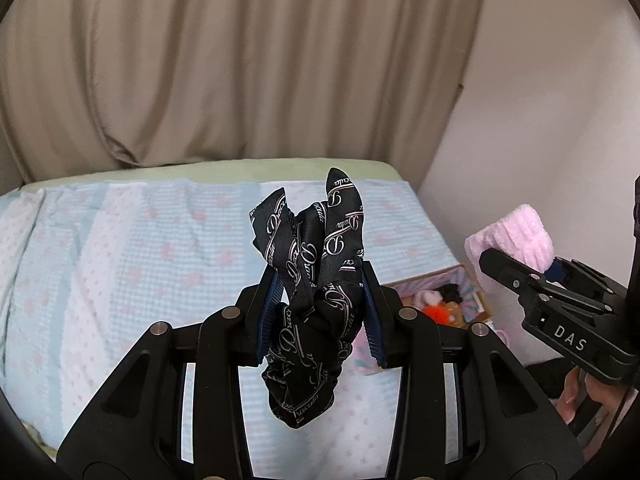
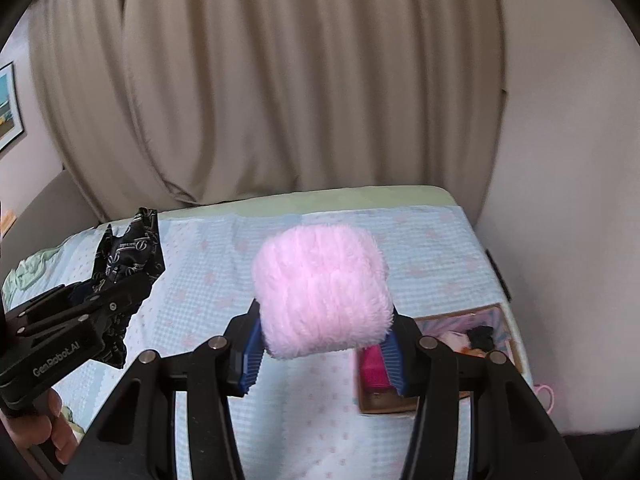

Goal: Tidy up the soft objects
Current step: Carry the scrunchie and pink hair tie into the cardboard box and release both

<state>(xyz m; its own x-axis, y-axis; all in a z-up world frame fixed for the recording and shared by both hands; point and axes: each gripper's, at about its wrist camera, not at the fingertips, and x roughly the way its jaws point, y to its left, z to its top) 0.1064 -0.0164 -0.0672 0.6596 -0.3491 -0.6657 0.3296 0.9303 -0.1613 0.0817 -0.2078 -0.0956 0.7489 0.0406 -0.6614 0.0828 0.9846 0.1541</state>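
Above the pale blue bedspread (image 1: 120,280), left gripper (image 1: 322,312) clamped tight on black printed scarf (image 1: 316,280) held aloft, right gripper (image 2: 324,354) pinching fluffy pink bundle (image 2: 322,292) part-open, cardboard box (image 2: 508,332) of soft items at far right on bed, beige curtain (image 2: 260,80) beyond.

— What's behind the bed (image 1: 120,264)?

— A beige curtain (image 1: 240,60), pleated, hanging down to the mattress edge, with a plain pale wall (image 1: 540,120) to its right.

— And the bedding?

— A light blue cover with pink dots over a green sheet (image 2: 320,196). A framed picture (image 2: 8,104) hangs on the left wall. Soft, even light.
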